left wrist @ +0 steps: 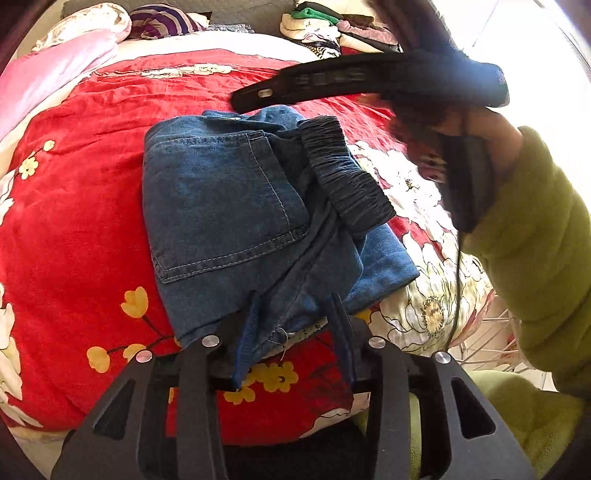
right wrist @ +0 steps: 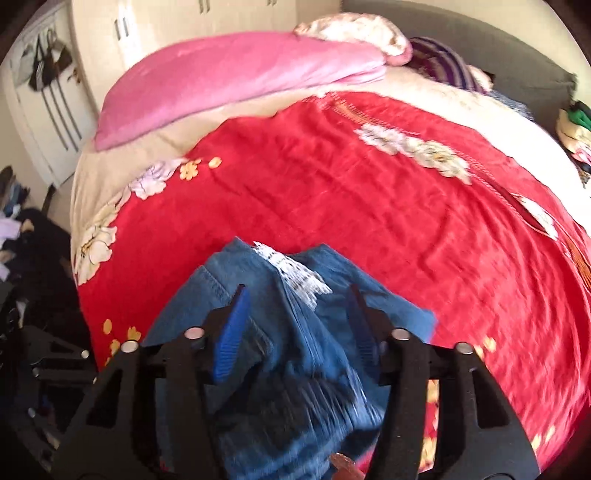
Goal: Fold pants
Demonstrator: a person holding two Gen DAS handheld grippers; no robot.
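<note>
- The pants (left wrist: 236,206), blue denim, lay folded in a thick bundle on the bed (left wrist: 74,258), which had a red cover with flowers.
- In the left wrist view, the left gripper (left wrist: 295,317) stood at the near edge of the bundle. Its fingers (left wrist: 251,325) were spread a little, and the denim edge sat between them. I could not tell if the pads pressed the cloth.
- Beyond these fingers, a back pocket faced up, and a dark elastic waistband (left wrist: 343,173) lay across the bundle to the right.
- The right gripper (right wrist: 295,325) showed in the right wrist view with its fingers (right wrist: 232,339) spread apart. The pants (right wrist: 295,350) lay under and between them, but the pads did not close on the cloth. This view was blurred.
- In the left wrist view, a hand (left wrist: 476,147) with a green sleeve (left wrist: 535,240) held the dark body of the right gripper above the right side of the bundle.
- A pink pillow (right wrist: 236,81) lay far beyond the fingers, at the head of the bed.
- A pile of clothes (left wrist: 332,29) lay at the far right corner of the bed.
</note>
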